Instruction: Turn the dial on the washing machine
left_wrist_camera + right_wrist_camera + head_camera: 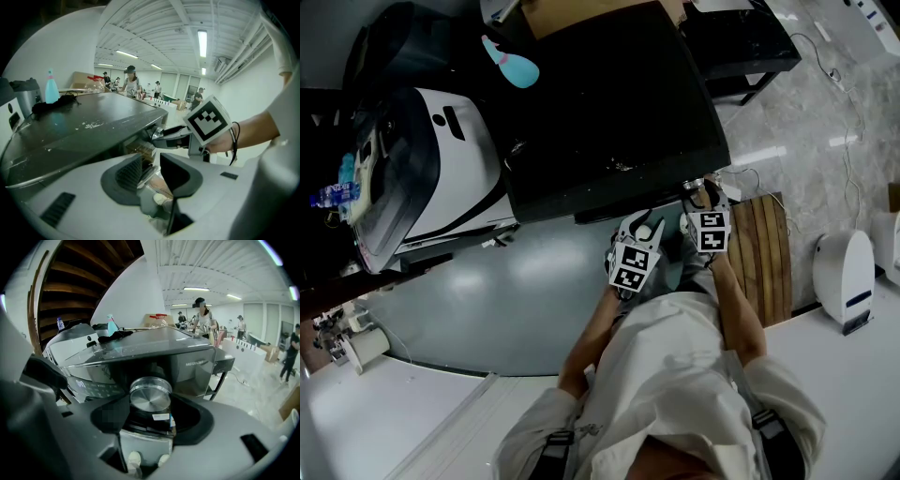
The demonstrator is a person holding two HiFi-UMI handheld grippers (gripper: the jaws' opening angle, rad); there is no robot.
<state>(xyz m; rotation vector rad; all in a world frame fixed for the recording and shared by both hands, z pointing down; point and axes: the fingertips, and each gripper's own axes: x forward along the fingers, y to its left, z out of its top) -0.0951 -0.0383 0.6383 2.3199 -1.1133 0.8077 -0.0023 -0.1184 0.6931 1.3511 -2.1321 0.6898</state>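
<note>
The dark washing machine (609, 103) fills the middle of the head view. Its round silver dial (150, 397) sits at the front right corner of the control panel. My right gripper (149, 404) has one dark pad on each side of the dial and presses on it. The left gripper view shows the same grip from the side: the right gripper (165, 137), under its marker cube (206, 119), holds the dial (157, 133). My left gripper (151, 174) hangs just left of it, below the machine's front edge. Its pads stand apart with nothing between them.
A white appliance (441, 169) stands left of the machine. A blue spray bottle (511, 61) and a cardboard box (581, 14) lie at the machine's far side. A wooden slatted panel (764, 253) and a white device (844, 277) are at the right. Several people (204, 317) work far behind.
</note>
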